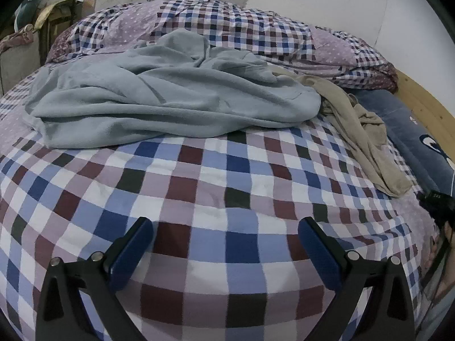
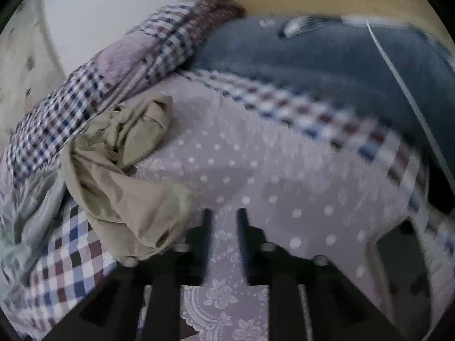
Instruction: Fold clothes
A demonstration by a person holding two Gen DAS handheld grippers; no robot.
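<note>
Nothing is folded yet, I'd judge. The left gripper (image 1: 226,236) hangs with its blue pads spread wide over bare checked bedsheet (image 1: 199,199), holding nothing, perhaps lined up for the crumpled grey-blue garment (image 1: 159,99) heaped in the upper middle of the left view. Right of it trails a beige garment (image 1: 358,130), seen at middle left in the blurred right view. There the right gripper (image 2: 223,213) shows a narrow gap and nothing between its fingers. A bunched checked quilt (image 1: 227,25) lies against the white wall (image 1: 341,8); a navy pillow (image 1: 412,130) rests by the wooden headboard (image 1: 423,105).
</note>
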